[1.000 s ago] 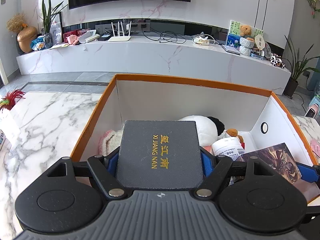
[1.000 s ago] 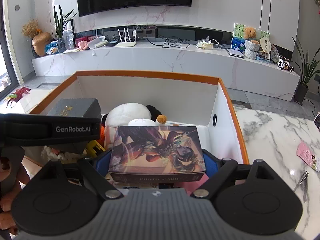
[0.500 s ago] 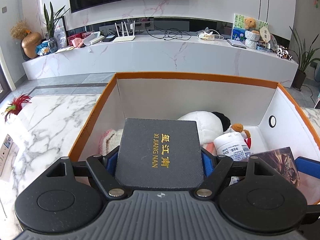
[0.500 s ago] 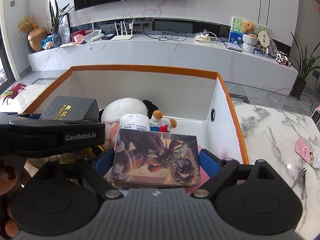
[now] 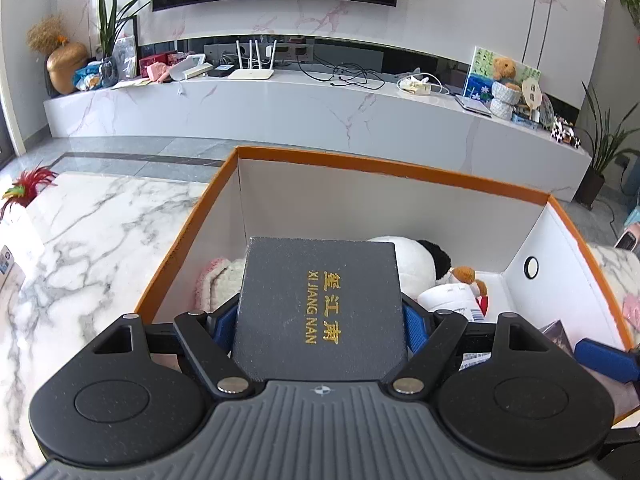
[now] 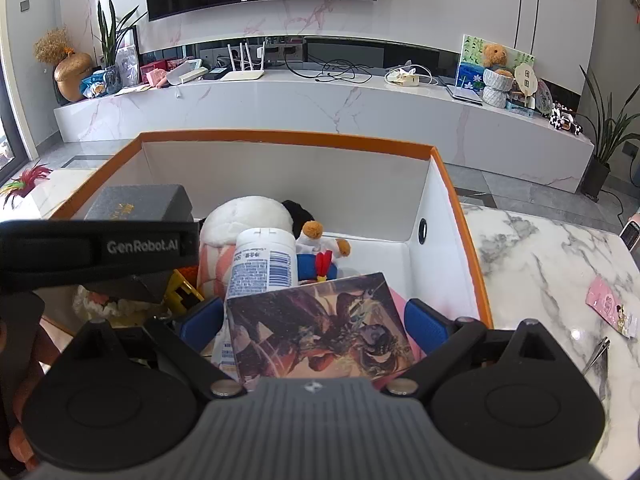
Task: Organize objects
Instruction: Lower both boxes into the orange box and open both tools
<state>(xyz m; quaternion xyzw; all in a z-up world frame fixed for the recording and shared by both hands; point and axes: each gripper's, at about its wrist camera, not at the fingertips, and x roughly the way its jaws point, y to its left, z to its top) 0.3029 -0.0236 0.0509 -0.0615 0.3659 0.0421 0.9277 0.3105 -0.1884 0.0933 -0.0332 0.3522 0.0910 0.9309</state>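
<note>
My left gripper (image 5: 320,320) is shut on a dark grey box with gold lettering (image 5: 320,300) and holds it over the left half of the orange-rimmed white carton (image 5: 384,168). The jaws of my right gripper (image 6: 312,320) are opening. A card box with dark fantasy art (image 6: 320,328) lies tilted between them, with a gap at each blue pad. It rests on the things in the carton (image 6: 280,136). Under it are a white bottle (image 6: 264,264), a white and black plush (image 6: 244,216) and a small brown-haired doll (image 6: 316,236).
The carton stands on a marble tabletop (image 5: 100,240). To its right lie a pink card (image 6: 612,308) and a small metal tool (image 6: 596,356). A red feathered ornament (image 5: 28,188) sits at the far left. A long white TV console runs across the room behind.
The right jaws have spread and the art box has slipped from level to tilted, sinking onto the carton's contents and uncovering the white bottle. The left gripper and its grey box stayed put.
</note>
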